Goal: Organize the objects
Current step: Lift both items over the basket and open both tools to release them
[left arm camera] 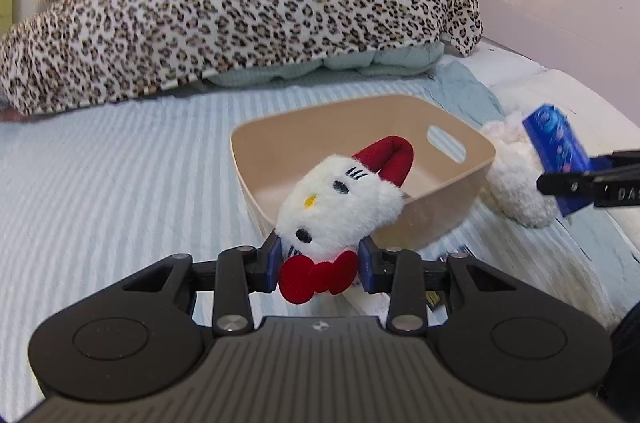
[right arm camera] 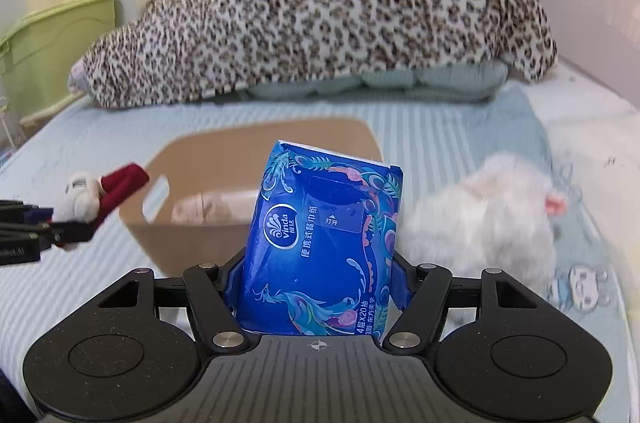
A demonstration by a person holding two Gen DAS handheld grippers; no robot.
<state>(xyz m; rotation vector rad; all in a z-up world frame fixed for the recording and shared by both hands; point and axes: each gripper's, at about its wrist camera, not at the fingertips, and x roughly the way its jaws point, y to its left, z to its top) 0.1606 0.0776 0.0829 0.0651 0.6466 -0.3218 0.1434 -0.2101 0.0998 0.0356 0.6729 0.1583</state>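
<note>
Nearest the left wrist camera, the left gripper (left arm camera: pixel 319 265) has its blue-padded fingers (left arm camera: pixel 272 263) clamped on the lower end of a white cat plush (left arm camera: pixel 340 203) with a red bow, a yellow nose and a red loop at its top. That plush is tilted up and away, its head hanging over the near rim of the beige bin (left arm camera: pixel 448 219), which sits on the striped blue bedsheet (left arm camera: pixel 120 191) toward the headboard side of the bed. Held off to the right of the bin, the right gripper (right arm camera: pixel 318 279) is clenched around a blue tissue pack (right arm camera: pixel 324 243), which stands nearly upright between the two fingers and blocks part of the bin behind it. From the left wrist view the same pack shows at the far right, above the sheet and not touching it. Just beside the bin's right wall lies a fluffy white plush (right arm camera: pixel 480 223) on the sheet, blurred in both views. Something pale lies inside the bin, too indistinct to name. Along the far edge of the bed sits a large leopard-print blanket (left arm camera: pixel 240 7) heaped over a pale green quilt (left arm camera: pixel 360 63). Beyond the bed's left edge stand green and cream storage boxes (right arm camera: pixel 52 35).
</note>
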